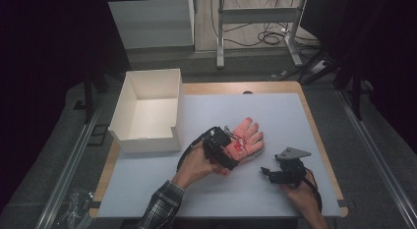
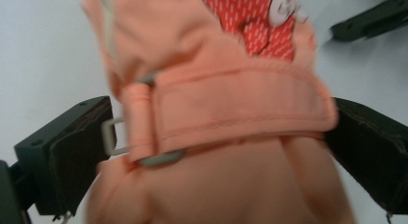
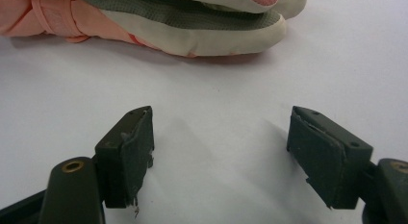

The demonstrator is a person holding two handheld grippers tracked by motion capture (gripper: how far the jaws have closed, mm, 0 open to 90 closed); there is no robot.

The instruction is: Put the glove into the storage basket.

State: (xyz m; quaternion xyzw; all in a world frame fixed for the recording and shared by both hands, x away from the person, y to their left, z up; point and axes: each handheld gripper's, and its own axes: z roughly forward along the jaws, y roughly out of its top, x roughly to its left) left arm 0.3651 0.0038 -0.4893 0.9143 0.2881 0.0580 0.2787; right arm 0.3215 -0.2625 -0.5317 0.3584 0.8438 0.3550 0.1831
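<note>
High view: an orange glove (image 1: 247,137) is seen at the centre of the frame on the grey table mat (image 1: 275,111), right of an open white box (image 1: 147,111). Its cuff is straddled by the left gripper (image 1: 227,149), jaws spread either side of the wrist strap (image 2: 240,108) (contact cannot be confirmed). The right gripper (image 1: 268,173) is held at lower right, jaws released, nothing held. A firm grasp is judged best made squarely across the strap, clear of the buckle (image 2: 144,154).
</note>
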